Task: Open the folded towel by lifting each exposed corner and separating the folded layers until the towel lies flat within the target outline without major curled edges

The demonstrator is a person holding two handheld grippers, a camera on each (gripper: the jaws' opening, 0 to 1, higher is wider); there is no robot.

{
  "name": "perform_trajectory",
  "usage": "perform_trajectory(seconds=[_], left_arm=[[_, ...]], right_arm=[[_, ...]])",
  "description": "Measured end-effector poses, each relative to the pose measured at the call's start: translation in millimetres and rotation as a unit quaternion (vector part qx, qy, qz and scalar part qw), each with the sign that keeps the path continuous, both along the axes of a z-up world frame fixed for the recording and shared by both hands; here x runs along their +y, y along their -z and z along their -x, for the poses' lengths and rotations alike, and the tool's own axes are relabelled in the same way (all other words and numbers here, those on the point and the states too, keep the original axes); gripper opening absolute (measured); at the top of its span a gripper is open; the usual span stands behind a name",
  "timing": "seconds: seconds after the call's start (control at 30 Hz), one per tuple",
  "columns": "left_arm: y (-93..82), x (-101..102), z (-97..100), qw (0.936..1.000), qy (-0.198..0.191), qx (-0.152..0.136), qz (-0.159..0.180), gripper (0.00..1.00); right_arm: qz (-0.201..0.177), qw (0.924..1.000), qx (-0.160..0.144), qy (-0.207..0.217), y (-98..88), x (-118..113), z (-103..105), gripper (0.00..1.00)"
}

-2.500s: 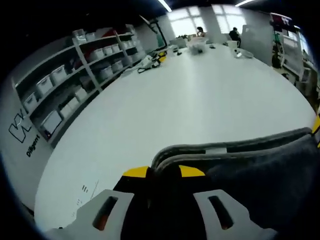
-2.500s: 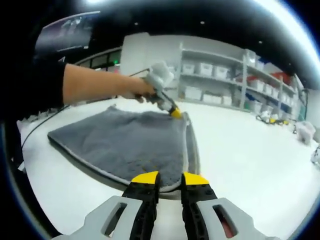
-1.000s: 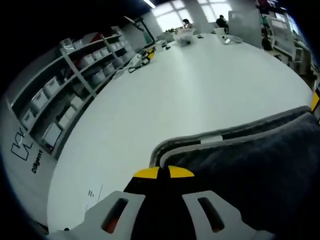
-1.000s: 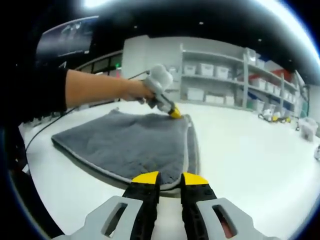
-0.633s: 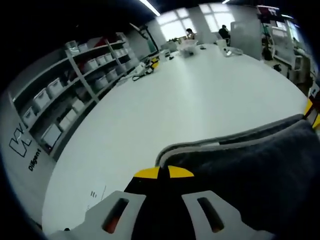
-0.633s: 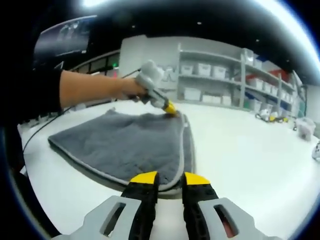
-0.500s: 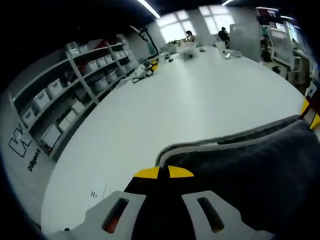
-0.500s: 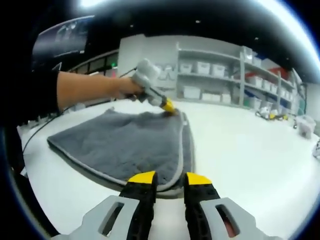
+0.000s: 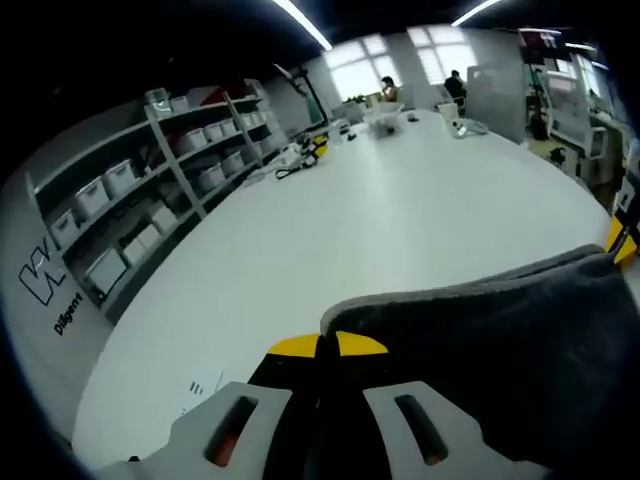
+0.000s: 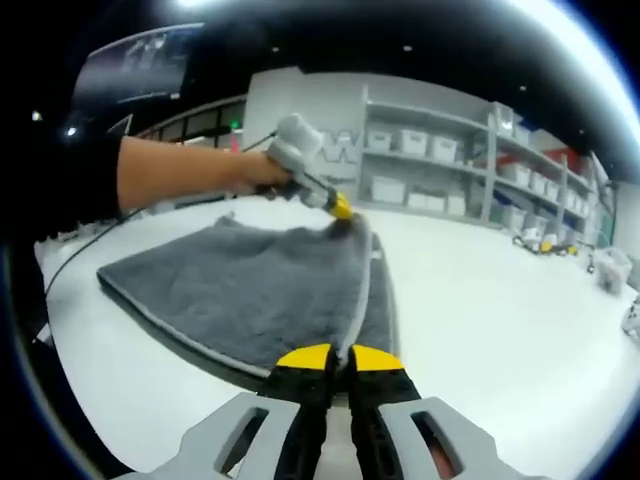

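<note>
Towel, left gripper view: the grey towel (image 9: 490,340) lies on the white table (image 9: 400,220), and its near corner sits between the yellow tips of my left claw (image 9: 320,347). The jaws are pressed together on the top layer, which rises a little from the table.
Step, left gripper view: I judge this is the lifting of an exposed corner; the layers are not yet separated.
Around, left gripper view: shelves with white bins (image 9: 130,200) stand along the left, and small items (image 9: 310,150) lie at the far end of the table, well apart from the towel. People sit near the windows (image 9: 390,90). A yellow tip at the right edge is probably my other claw.

Towel, right gripper view: the towel (image 10: 250,285) is folded, with a light border, and a lower layer shows along its right side. My right claw (image 10: 338,358) has its jaws closed on the near corner of the top layer.
Other claw, right gripper view: my left claw (image 10: 340,210) pinches the far corner, held by my hand (image 10: 255,175).
Next move: I think both corners must rise together and travel across, so the top layer turns over and lies flat.
In the way: nothing stands close to the towel; a cable (image 10: 80,255) runs at the left. I cannot see a target outline, so the placing is uncertain.
</note>
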State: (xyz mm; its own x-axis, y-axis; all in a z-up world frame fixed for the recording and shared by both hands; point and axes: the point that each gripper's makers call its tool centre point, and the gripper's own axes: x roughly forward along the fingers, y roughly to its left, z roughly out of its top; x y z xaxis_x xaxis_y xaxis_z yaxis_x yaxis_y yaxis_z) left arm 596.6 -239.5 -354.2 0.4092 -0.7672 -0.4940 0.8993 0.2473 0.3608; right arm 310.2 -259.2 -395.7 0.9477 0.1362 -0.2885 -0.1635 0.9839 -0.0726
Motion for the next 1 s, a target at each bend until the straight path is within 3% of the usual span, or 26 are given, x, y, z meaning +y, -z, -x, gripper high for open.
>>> perform_trajectory(seconds=[0.17,0.47,0.77,1.0], left_arm=[[-2.1,2.7,-0.7,1.0000,-0.001,-0.005,-0.004,0.02],[-17.6,24.8,-5.1,0.9998,-0.015,-0.013,-0.003,0.02],[-38.2,61.4,-9.1,0.9991,-0.035,-0.018,0.014,0.02],[-56.5,102.8,-15.1,0.9976,-0.055,-0.025,0.035,0.02]], right_arm=[[-0.002,0.9999,-0.011,-0.008,-7.4,5.3,0.6,0.00],[0.015,0.9982,-0.047,-0.034,-37.9,27.7,-3.9,0.00],[0.034,0.9938,-0.077,-0.072,-70.3,68.7,-12.1,0.00],[0.050,0.9872,-0.104,-0.111,-100.4,111.0,-16.4,0.00]])
